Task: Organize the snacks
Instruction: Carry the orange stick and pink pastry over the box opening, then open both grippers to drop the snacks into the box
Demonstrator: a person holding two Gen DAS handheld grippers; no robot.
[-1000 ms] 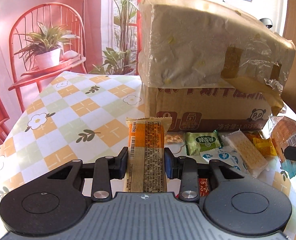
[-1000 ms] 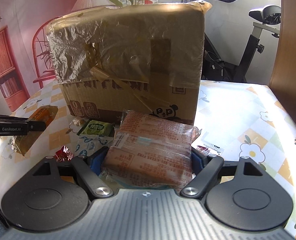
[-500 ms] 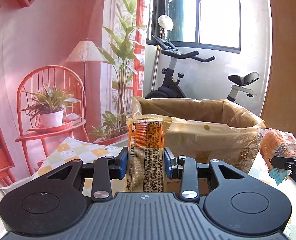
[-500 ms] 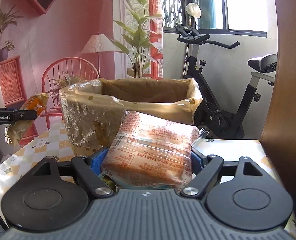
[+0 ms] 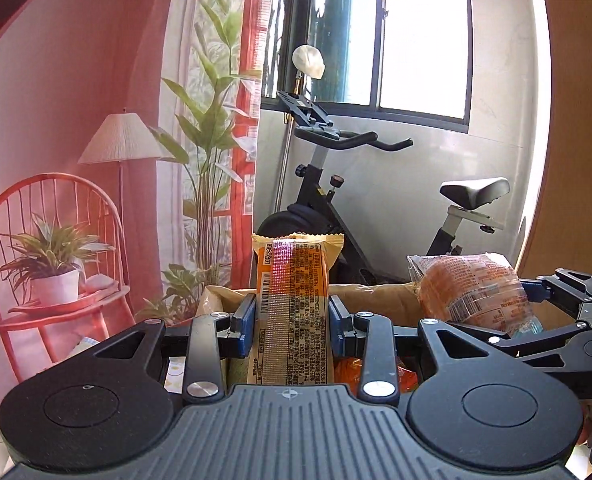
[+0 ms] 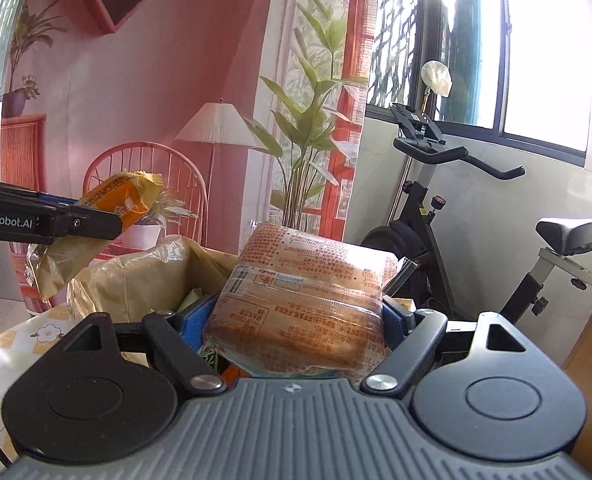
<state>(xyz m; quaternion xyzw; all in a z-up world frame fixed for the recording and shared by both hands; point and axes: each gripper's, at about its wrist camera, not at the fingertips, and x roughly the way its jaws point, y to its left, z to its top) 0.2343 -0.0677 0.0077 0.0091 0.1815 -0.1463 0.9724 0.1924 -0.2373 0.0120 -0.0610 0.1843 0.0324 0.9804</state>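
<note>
My left gripper is shut on a long orange snack packet and holds it upright above the near rim of the open cardboard box. My right gripper is shut on a wide clear pack of orange biscuits and holds it over the same box. In the left wrist view the biscuit pack and right gripper show at the right. In the right wrist view the orange packet and left gripper show at the left. Some snacks lie inside the box, mostly hidden.
The box stands on a table with a checked flower cloth. Behind it are an exercise bike, a tall plant, a floor lamp and a red chair with a potted plant. A wooden panel rises at the right.
Both grippers have risen with their packs from table level beside the box to above its open top. The two grippers have come closer together.
</note>
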